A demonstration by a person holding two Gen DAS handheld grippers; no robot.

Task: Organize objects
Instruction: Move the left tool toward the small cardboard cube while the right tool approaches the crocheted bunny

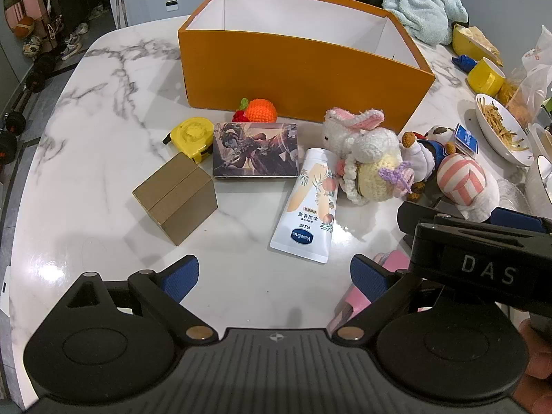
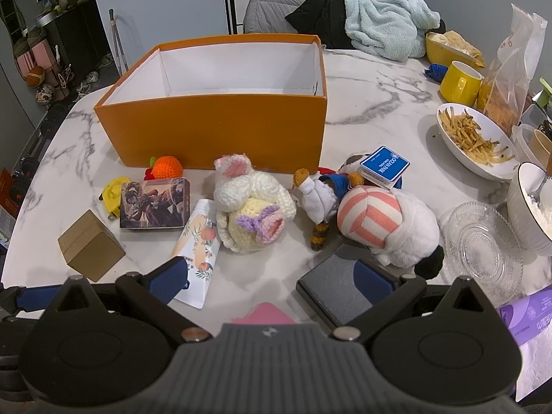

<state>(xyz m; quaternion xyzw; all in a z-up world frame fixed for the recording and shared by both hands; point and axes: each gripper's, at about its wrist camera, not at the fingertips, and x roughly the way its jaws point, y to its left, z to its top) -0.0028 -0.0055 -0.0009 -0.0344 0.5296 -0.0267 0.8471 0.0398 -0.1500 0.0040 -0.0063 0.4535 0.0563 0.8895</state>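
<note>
item: orange storage box (image 2: 220,131), open top, white lining, standing toward the far side of the marble table (image 1: 86,138). the part of its interior that shows is bare; the floor behind the near wall is hidden.

loose goods, all outside the box, on the table in front of it:
- crocheted orange (image 1: 262,110) with a small red knitted piece, against the box's near wall
- yellow tape measure (image 1: 191,136), just beside the illustrated tin (image 1: 255,148)
- gold cardboard cube (image 1: 176,196), nearer the camera, apart from the tin
- vaseline lotion tube (image 1: 307,207), lying flat, its top end touching the crocheted rabbit (image 1: 365,158)
- small dressed plush figure (image 2: 321,193), lying on its side
- pink-striped white plush (image 2: 386,224), with a blue card box (image 2: 383,166) resting above it
- dark grey pad (image 2: 331,286) and a pink flat item (image 2: 265,312), closest to the grippers

tools: left gripper (image 1: 274,276), jaws spread wide, nothing between them, poised over bare table short of the tube. right gripper (image 2: 272,279), jaws likewise wide and empty, above the tube's end and the grey pad.

status: judged at the start. nothing visibly stowed; every listed item remains to be collected into the box. the yellow mug (image 2: 460,82), fries bowl (image 2: 483,169) and glass dish (image 2: 483,245) to the right look like separate tableware.
</note>
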